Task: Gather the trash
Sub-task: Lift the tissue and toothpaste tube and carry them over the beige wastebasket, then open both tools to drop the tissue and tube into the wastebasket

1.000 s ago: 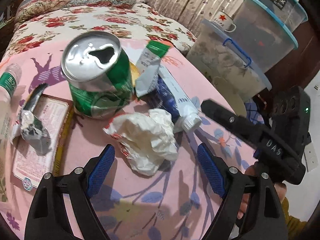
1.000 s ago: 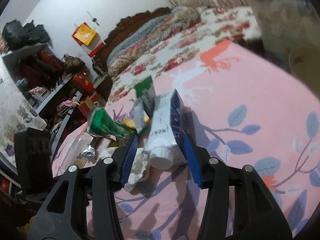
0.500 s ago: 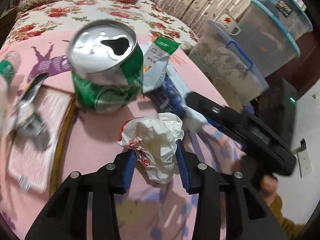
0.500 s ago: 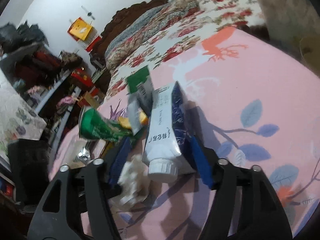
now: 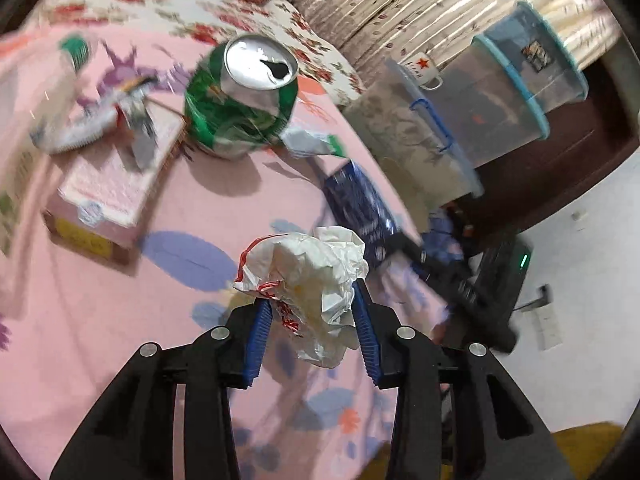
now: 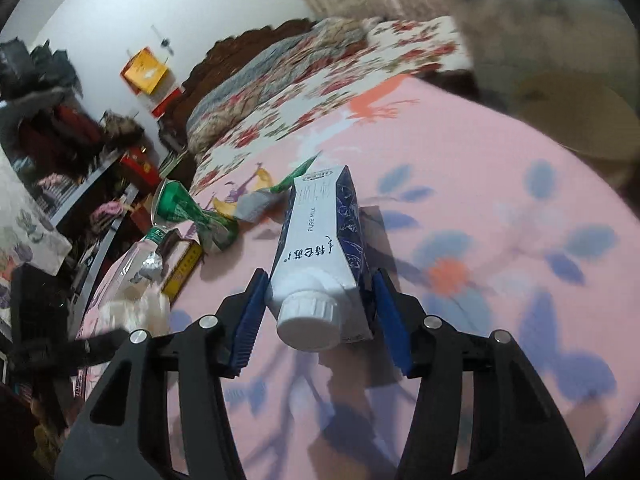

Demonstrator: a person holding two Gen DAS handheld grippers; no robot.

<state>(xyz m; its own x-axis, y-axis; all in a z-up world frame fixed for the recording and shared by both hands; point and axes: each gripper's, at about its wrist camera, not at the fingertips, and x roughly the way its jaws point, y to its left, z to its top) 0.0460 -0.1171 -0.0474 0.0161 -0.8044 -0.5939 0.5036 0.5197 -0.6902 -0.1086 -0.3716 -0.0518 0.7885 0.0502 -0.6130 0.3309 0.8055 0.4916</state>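
My left gripper (image 5: 312,320) is shut on a crumpled white paper wad (image 5: 312,276) and holds it above the pink floral cloth (image 5: 120,320). My right gripper (image 6: 320,308) is shut on a blue and white milk carton (image 6: 320,240), cap end toward the camera. The carton also shows in the left wrist view (image 5: 360,208). A crushed green can (image 5: 244,100) stands further back, with a torn green and white wrapper (image 5: 312,144) beside it. The can (image 6: 188,216) and wrapper (image 6: 260,204) also show in the right wrist view.
A pink flat box (image 5: 112,184), a plastic bottle (image 5: 64,92) and foil scraps (image 5: 136,120) lie at the left. Stacked clear storage bins (image 5: 480,100) stand beyond the table's right edge. A floral bed (image 6: 320,76) lies behind.
My left gripper closed on the paper wad and lifted it back from the can. My right gripper closed on the milk carton and raised it off the cloth.
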